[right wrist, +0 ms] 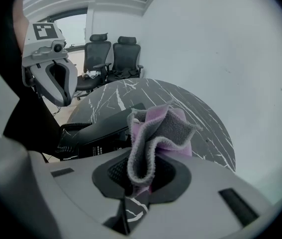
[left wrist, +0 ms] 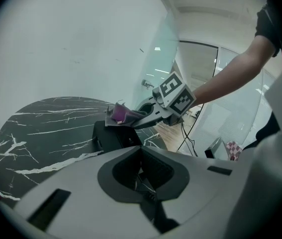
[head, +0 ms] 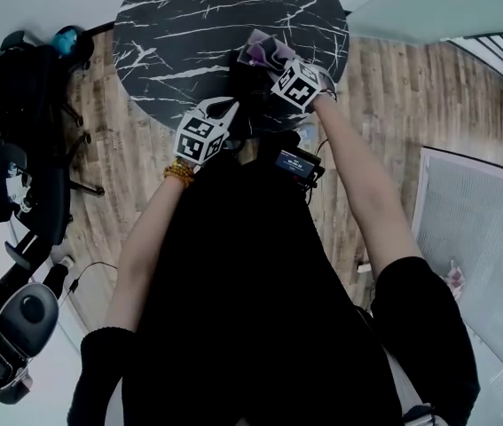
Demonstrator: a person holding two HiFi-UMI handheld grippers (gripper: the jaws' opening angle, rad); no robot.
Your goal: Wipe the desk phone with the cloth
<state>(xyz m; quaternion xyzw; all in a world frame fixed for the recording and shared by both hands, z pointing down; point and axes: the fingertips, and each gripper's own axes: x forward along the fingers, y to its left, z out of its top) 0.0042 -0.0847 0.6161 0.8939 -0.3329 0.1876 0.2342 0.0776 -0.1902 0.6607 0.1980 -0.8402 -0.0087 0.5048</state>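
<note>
Right hand-held gripper (right wrist: 140, 185) clamps the bunched cloth (right wrist: 155, 133) over the phone (right wrist: 101, 131) on the counter (right wrist: 145, 91), ready to wipe; left hand-held gripper (left wrist: 148, 185), jaws together and empty, hangs clear

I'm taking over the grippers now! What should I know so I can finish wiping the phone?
Right gripper: shut on the cloth, held at the top of the desk phone; contact unclear.
Left gripper: shut, empty, near the phone at the table's near edge.
The phone sits on the black marble table.
Done: cloth is in the gripper. No telling how much is wiped.
Left: wipe across the phone.
</note>
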